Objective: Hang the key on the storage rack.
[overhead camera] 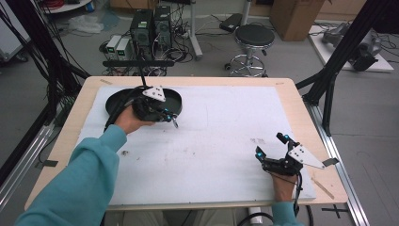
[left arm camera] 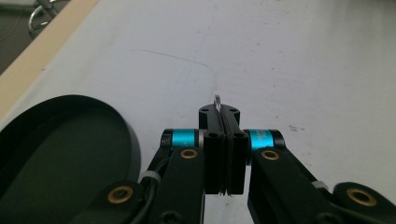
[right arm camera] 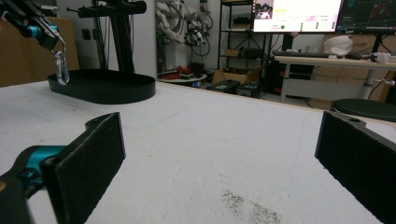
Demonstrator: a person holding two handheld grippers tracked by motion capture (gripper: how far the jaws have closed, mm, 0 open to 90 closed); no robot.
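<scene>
My left gripper (overhead camera: 171, 117) hovers over the right end of a black oval tray (overhead camera: 113, 101), held by a hand in a teal sleeve. Its jaws are shut on a small, thin, clear object (overhead camera: 175, 124) that hangs from the tips. In the left gripper view the object's edge (left arm camera: 217, 100) pokes out between the closed jaws (left arm camera: 223, 112), with the tray (left arm camera: 70, 154) at lower left. The right gripper view shows that gripper (right arm camera: 44, 32) far off with the clear object (right arm camera: 60, 67) dangling above the tray (right arm camera: 107, 86). My right gripper (overhead camera: 269, 145) rests at the front right, open with nothing between its jaws (right arm camera: 224, 140).
A white mat (overhead camera: 211, 141) covers most of the wooden table (overhead camera: 66, 136). A faint dark smudge (right arm camera: 252, 210) marks the mat just ahead of the right gripper. Black frame posts (overhead camera: 329, 70) stand at the table's right, and a stool (overhead camera: 254, 37) stands beyond the far edge.
</scene>
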